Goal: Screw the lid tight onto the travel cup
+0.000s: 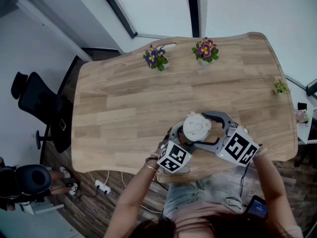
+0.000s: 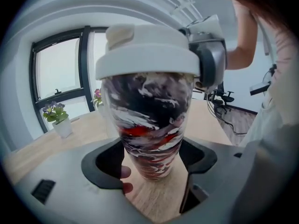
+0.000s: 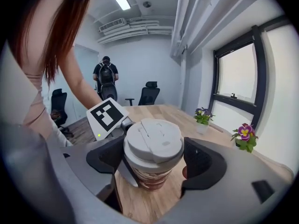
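Two forearms come in from the bottom of the head view and meet at lower centre: the left forearm (image 1: 131, 200) angles up and right, the right forearm (image 1: 271, 180) up and left. The grey two-jaw left gripper (image 2: 152, 161) has its dark pads pressed on both sides of the black, white and red marbled travel cup (image 2: 149, 115), low on the body, with a fingertip (image 2: 125, 173) peeking beside the left pad. The grey two-jaw right gripper (image 3: 154, 161) sits higher, pads tight against the round white lid (image 3: 154, 141).
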{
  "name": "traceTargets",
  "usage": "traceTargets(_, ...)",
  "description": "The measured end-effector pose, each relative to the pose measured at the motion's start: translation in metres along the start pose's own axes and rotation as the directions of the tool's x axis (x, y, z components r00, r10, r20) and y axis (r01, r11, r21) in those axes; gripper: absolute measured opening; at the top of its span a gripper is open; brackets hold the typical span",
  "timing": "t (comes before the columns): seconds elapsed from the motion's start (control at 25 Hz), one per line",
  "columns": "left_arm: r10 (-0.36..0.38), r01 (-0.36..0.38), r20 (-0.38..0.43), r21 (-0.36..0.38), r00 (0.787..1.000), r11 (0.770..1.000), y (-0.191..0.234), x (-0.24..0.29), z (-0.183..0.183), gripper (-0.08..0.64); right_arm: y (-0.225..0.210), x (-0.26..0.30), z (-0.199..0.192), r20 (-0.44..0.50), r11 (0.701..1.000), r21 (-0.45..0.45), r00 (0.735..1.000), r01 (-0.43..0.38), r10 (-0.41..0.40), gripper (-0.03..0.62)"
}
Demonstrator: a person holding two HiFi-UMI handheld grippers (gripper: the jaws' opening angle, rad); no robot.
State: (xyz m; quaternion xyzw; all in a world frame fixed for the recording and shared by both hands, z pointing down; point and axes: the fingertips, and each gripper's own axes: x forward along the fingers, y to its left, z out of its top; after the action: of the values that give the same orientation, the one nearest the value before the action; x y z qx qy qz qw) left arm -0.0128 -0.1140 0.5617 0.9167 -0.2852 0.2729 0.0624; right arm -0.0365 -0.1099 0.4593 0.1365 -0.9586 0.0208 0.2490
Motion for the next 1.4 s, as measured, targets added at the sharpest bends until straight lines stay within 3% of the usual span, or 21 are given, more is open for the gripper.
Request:
traceTargets(0.16, 0.066, -0.065, 0.009, -0.044, 0.998, 0.997, 0.0023, -0.0007, 0.0004, 0.351, -0.0016, -0.0008, 0.0031, 0.057, 0.989, 0.053, 0.989, 0.135, -0.138, 0.388)
traceTargets(0.28, 0.126, -0.124, 0.019, -0.08, 0.992, 0.989, 0.0037, -0.0008, 0.001, 0.351, -0.0033, -0.0022, 0.003, 0.08, 0.951, 0.126, 0.953, 0.281, -0.292, 0.388)
traceTargets(0.4, 0.156, -0.154, 0.022, -0.096, 0.987, 0.983, 0.0047, -0.0012, 0.0004, 0.351, -0.0039, -0.0012, 0.0023, 0.075, 0.916, 0.169, 0.922, 0.364, -0.38, 0.388)
traceTargets(0.48, 0.148, -0.145, 0.022, -0.094, 0.989, 0.985, 0.004, -0.0007, -0.0004, 0.351, -0.0023, -0.0005, 0.0024, 0.084, 0.918, 0.192, 0.926, 0.346, -0.367, 0.388)
traceTargets(0.56, 0.108, -0.106, 0.021, -0.073, 0.994, 0.992, 0.0022, -0.0002, -0.0011, 0.351, 0.0006, -0.0014, 0.0022, 0.086, 0.941, 0.196, 0.951, 0.275, -0.296, 0.388)
traceTargets(0.68, 0.007, -0.007, 0.006, -0.009, 1.0, 1.0, -0.0008, -0.002, -0.0028, 0.351, 0.0027, -0.0014, -0.0013, 0.036, 0.98, 0.116, 0.985, 0.163, -0.168, 0.39)
traceTargets(0.8, -0.048, 0.049, -0.018, 0.029, 0.999, 0.998, -0.003, -0.0024, -0.0033, 0.351, 0.0025, 0.0002, -0.0043, -0.002, 0.994, 0.054, 0.995, 0.096, -0.096, 0.388)
traceTargets(0.88, -0.039, 0.04, -0.021, 0.026, 0.999, 0.999, -0.0028, -0.0021, -0.0029, 0.351, 0.0025, 0.0004, -0.0033, 0.006, 0.992, 0.053, 0.993, 0.114, -0.114, 0.388)
traceTargets(0.96, 0.0, 0.0, -0.013, 0.003, 1.0, 1.0, -0.0013, -0.0018, -0.0023, 0.351, 0.0014, -0.0007, -0.0024, 0.03, 0.977, 0.087, 0.98, 0.194, -0.197, 0.388)
traceTargets(1.12, 0.128, -0.126, 0.025, -0.081, 0.991, 0.989, 0.0008, -0.0015, 0.0003, 0.351, -0.0014, -0.004, -0.0027, 0.054, 0.891, 0.201, 0.904, 0.406, -0.424, 0.388)
traceTargets(1.2, 0.164, -0.159, 0.033, -0.105, 0.986, 0.982, 0.0012, -0.0018, 0.0, 0.351, -0.0011, -0.0043, -0.0034, 0.061, 0.866, 0.226, 0.881, 0.446, -0.47, 0.388)
traceTargets(1.28, 0.147, -0.144, 0.029, -0.095, 0.989, 0.985, 0.0008, -0.001, -0.0006, 0.351, -0.0004, -0.0044, -0.0051, 0.062, 0.875, 0.243, 0.893, 0.419, -0.445, 0.388)
traceTargets(1.4, 0.057, -0.056, 0.014, -0.041, 0.998, 0.998, -0.002, 0.0007, -0.0017, 0.351, -0.003, -0.0094, -0.0065, 0.056, 0.908, 0.24, 0.928, 0.344, -0.367, 0.39)
